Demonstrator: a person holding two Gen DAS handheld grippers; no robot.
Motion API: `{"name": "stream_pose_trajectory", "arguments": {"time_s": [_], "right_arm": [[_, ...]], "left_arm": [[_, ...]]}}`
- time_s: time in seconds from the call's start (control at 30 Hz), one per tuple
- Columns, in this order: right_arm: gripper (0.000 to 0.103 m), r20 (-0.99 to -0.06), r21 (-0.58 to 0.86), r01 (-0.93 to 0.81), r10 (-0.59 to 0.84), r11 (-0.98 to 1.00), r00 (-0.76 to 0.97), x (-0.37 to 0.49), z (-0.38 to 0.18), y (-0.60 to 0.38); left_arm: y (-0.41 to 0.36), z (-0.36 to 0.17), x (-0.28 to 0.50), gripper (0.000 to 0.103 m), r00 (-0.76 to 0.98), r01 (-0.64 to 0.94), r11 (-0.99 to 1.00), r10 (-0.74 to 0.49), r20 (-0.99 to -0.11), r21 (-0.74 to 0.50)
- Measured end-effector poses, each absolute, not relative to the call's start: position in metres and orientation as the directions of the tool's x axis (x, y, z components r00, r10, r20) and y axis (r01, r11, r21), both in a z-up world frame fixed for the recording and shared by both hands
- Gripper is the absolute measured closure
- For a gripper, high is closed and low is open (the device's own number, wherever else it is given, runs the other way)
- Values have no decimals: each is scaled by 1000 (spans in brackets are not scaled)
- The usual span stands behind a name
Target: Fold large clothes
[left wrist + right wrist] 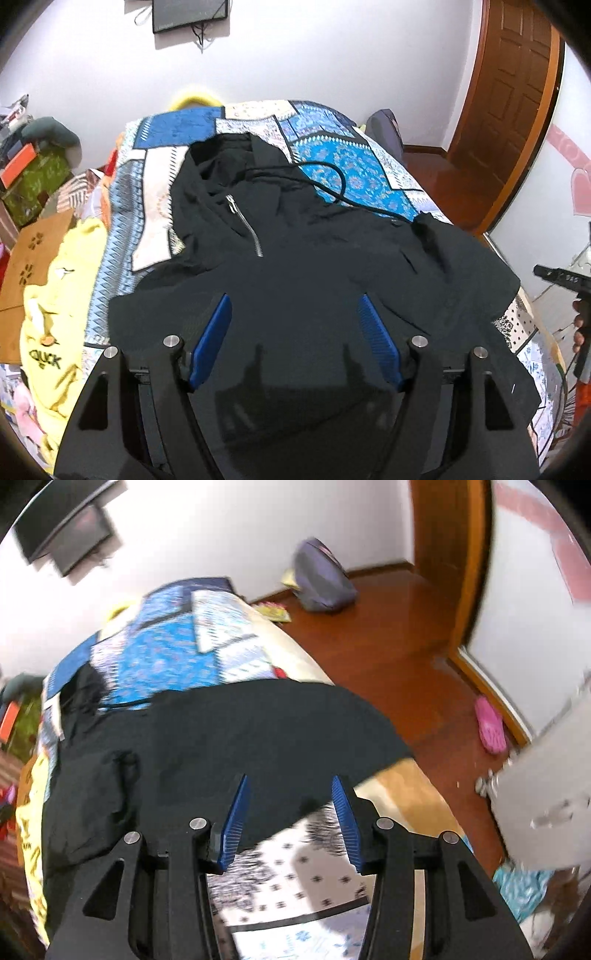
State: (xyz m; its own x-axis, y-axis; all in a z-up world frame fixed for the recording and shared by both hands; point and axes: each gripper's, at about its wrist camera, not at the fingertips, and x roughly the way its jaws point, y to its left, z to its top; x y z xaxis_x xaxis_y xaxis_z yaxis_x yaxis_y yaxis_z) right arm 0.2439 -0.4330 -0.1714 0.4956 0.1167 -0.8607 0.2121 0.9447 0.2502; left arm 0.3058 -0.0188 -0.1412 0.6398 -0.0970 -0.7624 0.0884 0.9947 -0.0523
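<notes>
Across the bed (255, 122), black hoodie (295, 258) lengthwise, hood far, both claws (295, 306) (290, 782) spread, empty.

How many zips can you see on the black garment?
1. A silver zip runs slantwise on the black garment, left of its middle, beyond the open left tongs. Folds may hide others.

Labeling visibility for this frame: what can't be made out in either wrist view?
- Near hem of the black jacket: left wrist view, covered by the left tongs and their body.
- Jacket's left part and drawstring: right wrist view, smeared by motion blur.
- Right tongs are open over the jacket's edge; whether they touch the cloth cannot be told.
- Yellow shirt: left wrist view, print cut off by folds and the fisheye rim.
- Pink slipper: right wrist view, blurred.
</notes>
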Motion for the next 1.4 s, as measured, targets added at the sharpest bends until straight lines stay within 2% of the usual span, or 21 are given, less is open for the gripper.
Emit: {"name": "stream_pose_trajectory", "arguments": {"time_s": [0.13,0.23,0.47,0.63,0.7,0.73,0.77,0.87,1.03,1.2,1.4], "right_arm": [[60,-885,275,300,118,914,450,253,-203,-451],[60,-892,336,361,171,870,419,260,-227,-465],[52,-853,462,448,245,766,461,275,-244,-485],[52,-861,438,459,213,773,462,290,-251,-485],[56,-868,403,459,170,792,467,292,-249,-482],[64,-870,377,458,139,805,472,293,-246,-480],[77,-874,338,453,96,825,477,293,-242,-476],[92,-865,256,398,25,881,502,293,-225,-463],[94,-810,248,306,24,919,586,285,-177,-444],[94,-686,312,144,117,939,718,272,-104,-414],[94,-605,247,-117,247,962,757,258,-44,-333]], "left_arm": [[-22,-158,312,32,614,85,995,-94,-784,-53],[-19,-171,316,32,586,72,996,-82,-806,-49],[-5,-194,321,32,543,22,997,-78,-836,-79],[1,-203,322,32,527,-7,994,-93,-845,-113],[2,-204,321,32,526,-11,993,-97,-845,-121],[3,-204,320,32,527,-12,993,-96,-844,-120],[3,-203,319,32,529,-11,993,-94,-844,-118],[5,-197,314,32,545,-7,995,-84,-835,-104],[11,-185,306,32,565,-4,997,-66,-822,-83],[16,-172,294,32,597,1,998,-57,-800,-70],[16,-161,280,32,622,27,998,-67,-780,-65]]}}
